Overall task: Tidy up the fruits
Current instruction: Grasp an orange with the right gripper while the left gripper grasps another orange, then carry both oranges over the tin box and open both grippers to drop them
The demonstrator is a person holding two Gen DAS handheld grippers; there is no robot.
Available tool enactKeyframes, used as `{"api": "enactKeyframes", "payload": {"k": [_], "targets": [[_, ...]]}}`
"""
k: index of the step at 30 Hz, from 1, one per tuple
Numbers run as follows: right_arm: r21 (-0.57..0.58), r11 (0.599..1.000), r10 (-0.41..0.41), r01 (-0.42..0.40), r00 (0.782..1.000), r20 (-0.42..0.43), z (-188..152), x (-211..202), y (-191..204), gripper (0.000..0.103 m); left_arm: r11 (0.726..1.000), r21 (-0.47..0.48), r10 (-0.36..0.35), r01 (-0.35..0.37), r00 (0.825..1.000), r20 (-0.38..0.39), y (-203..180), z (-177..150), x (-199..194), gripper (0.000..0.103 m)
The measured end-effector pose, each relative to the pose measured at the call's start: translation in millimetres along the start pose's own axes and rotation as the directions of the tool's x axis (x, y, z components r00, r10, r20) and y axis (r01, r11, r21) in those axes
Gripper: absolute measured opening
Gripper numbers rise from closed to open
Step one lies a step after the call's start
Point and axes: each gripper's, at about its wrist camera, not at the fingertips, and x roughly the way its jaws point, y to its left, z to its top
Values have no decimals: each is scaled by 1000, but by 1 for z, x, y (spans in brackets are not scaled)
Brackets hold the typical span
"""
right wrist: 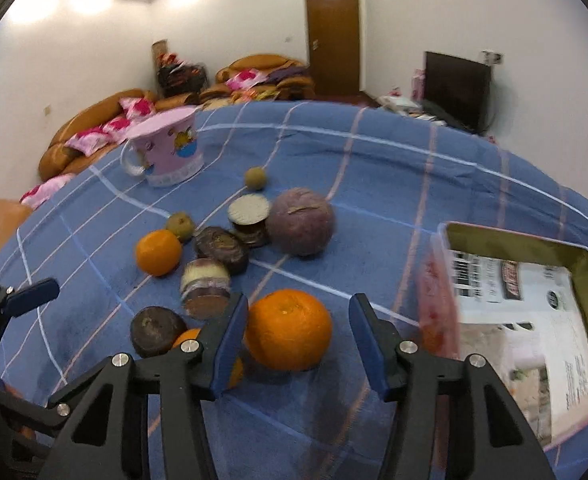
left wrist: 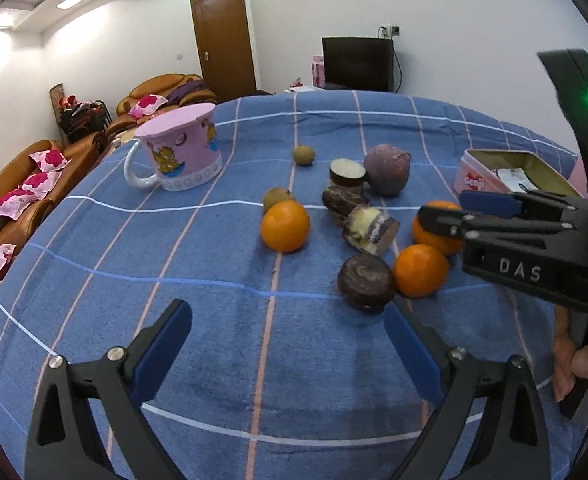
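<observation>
Fruit lies on a blue checked cloth (left wrist: 134, 280): three oranges, dark cut fruit pieces, a round purple fruit (left wrist: 386, 168) and small brown-green fruits. My right gripper (right wrist: 298, 340) is open, its fingers on either side of one orange (right wrist: 288, 330) without closing on it; it also shows in the left wrist view (left wrist: 454, 212). A second orange (left wrist: 420, 270) sits beside a dark round piece (left wrist: 365, 282). A third orange (left wrist: 285, 225) lies to the left. My left gripper (left wrist: 288, 344) is open and empty, just short of the dark piece.
An upside-down pink mug (left wrist: 182, 152) stands at the far left of the cloth. An open pink tin (right wrist: 534, 320) with a printed packet inside sits at the right. Sofas, a door and a TV lie beyond the table.
</observation>
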Motion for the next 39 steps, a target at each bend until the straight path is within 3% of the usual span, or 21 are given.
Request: {"api": "enactKeyframes", "payload": {"k": [6, 8, 12, 14, 16, 18, 22, 25, 27, 32, 39], "targets": [[54, 996, 82, -77, 993, -88, -2, 9, -19, 50, 998, 54, 16, -16, 1000, 7, -3, 2, 1, 99], [117, 982, 160, -148, 982, -103, -5, 8, -34, 49, 998, 61, 14, -14, 1000, -1, -4, 2, 4, 99], [168, 968, 199, -185, 977, -73, -7, 0, -42, 48, 998, 66, -6, 6, 1000, -3, -9, 6, 7, 98], [208, 943, 270, -260, 963, -20, -5, -14, -47, 48, 997, 70, -26, 26, 1000, 3, -11, 8, 7, 99], [222, 930, 292, -293, 956, 35, -1, -27, -49, 48, 997, 70, -38, 38, 999, 4, -15, 10, 6, 99], [207, 938, 266, -278, 960, 86, 2, -43, -49, 48, 996, 62, -57, 57, 998, 3, -18, 11, 5, 97], [175, 967, 159, -187, 973, 165, 2, -70, -52, 48, 986, 31, -163, 163, 987, 11, -26, 15, 1, 90], [163, 979, 86, -120, 976, 200, 2, -77, -53, 48, 980, 27, -197, 197, 980, 2, -38, 20, 5, 77], [156, 983, 61, -96, 975, 212, 0, -83, -57, 48, 976, 39, -213, 213, 977, -8, -49, 23, 9, 77], [170, 982, 43, -80, 976, 213, -2, -86, -78, 48, 973, 119, -194, 195, 981, -18, -79, 32, 23, 62], [190, 980, 16, -55, 979, 203, -6, -88, -96, 48, 974, 140, -169, 177, 983, -73, -88, 30, 30, 58]]}}
